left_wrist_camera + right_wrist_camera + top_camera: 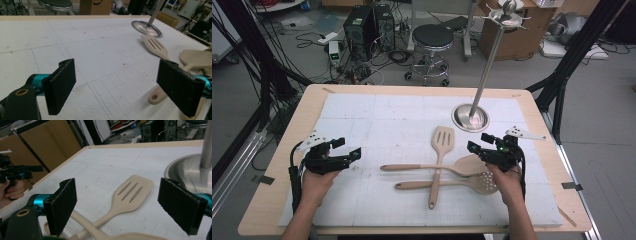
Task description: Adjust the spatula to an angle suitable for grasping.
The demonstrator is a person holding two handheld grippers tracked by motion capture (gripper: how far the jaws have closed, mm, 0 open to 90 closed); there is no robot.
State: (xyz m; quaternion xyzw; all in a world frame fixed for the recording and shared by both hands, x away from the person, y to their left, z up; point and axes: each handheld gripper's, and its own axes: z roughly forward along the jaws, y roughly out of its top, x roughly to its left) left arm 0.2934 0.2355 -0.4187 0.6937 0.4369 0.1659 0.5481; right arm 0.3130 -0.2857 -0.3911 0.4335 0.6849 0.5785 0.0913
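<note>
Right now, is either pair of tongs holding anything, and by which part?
Nothing is held: the left tongs and right tongs both stand open, above the mat, clear of the wooden utensils.

Three pale wooden utensils lie crossed on the white mat. The slotted spatula [442,140] lies lengthwise, head toward the far edge. Across its handle lie a plain spoon [468,165] and a perforated spoon [484,182], handles pointing left, heads at the right.

Three utensils cross on the tabletop [362,115]: slotted spatula [443,141] over spoon [467,165] and skimmer [484,183]; stand [470,117] behind.
</note>
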